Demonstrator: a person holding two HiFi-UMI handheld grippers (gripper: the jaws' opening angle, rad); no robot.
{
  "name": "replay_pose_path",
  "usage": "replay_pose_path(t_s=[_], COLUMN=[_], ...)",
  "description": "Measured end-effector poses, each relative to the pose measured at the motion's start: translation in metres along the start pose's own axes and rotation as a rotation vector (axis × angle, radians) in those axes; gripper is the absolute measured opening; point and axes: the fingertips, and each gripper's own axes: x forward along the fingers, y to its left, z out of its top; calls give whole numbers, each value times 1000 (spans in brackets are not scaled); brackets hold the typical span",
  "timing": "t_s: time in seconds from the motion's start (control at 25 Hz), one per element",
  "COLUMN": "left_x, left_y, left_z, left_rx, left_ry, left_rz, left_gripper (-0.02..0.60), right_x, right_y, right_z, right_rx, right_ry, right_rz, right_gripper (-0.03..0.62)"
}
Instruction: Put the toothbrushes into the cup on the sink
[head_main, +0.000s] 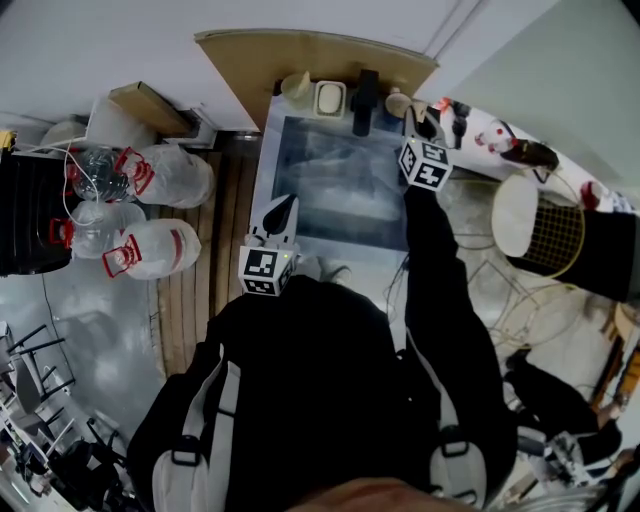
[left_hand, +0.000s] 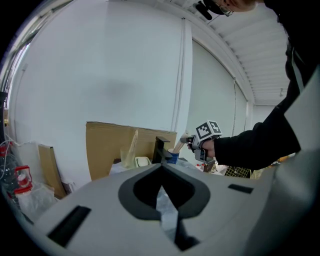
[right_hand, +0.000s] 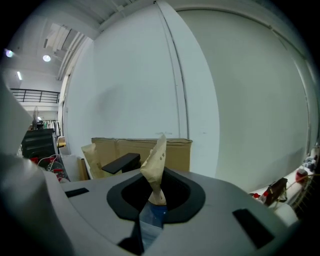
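Standing at a sink (head_main: 300, 160), with a gripper in each hand. Clamped in the right gripper (right_hand: 151, 202): a toothbrush (right_hand: 156, 167) wrapped in tan paper, nearly upright with a slight lean, jaws pinched onto its lower part and parted only by the width of the wrap. Straight below that grip, a blue cup (right_hand: 152, 216), standing at the back edge of the sink just beside the black faucet (head_main: 365, 100). Lower end of the toothbrush down at the cup's mouth; impossible to tell whether inside it or just above the rim. Lower and nearer the body, over the front part of the sink, the left gripper (left_hand: 162, 192), jaws pressed together with nothing between them, pointing toward the faucet. Behind the sink, leaning on the white wall, a sheet of cardboard (head_main: 300, 55). On the back rim, on the faucet's other side, a small white soap dish (head_main: 329, 98). On the floor to the left, large plastic water bottles (head_main: 165, 250) with red handles. Off to the right, a wire basket (head_main: 555, 235).
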Motion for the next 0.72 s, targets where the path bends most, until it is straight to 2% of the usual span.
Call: replay_pose_path(t_s=[0.24,0.32,0.4,0.48,0.72], left_x=[-4,-5,-6,-7,-8], left_y=[-4,-6,-7,-9,-19], left_z=[-2,-2,-2,-2,-1], left_rx=[1,7,9,10,16], left_ry=[6,4,3,2,-5], left_rz=[-15,-22,-26,-30,-45], left_gripper=[2,2,2,2,2], right_x=[7,8,6,3,-22], right_y=[-1,-2,-1,4,0], right_z=[-15,-17,-14,-7,3], right_rx=[-2,-2,-6,-18,-19], right_ry=[71,78,71,55,6], right_rz=[-6,-11,-7,8,-3], right_gripper=[35,66,117,135,156])
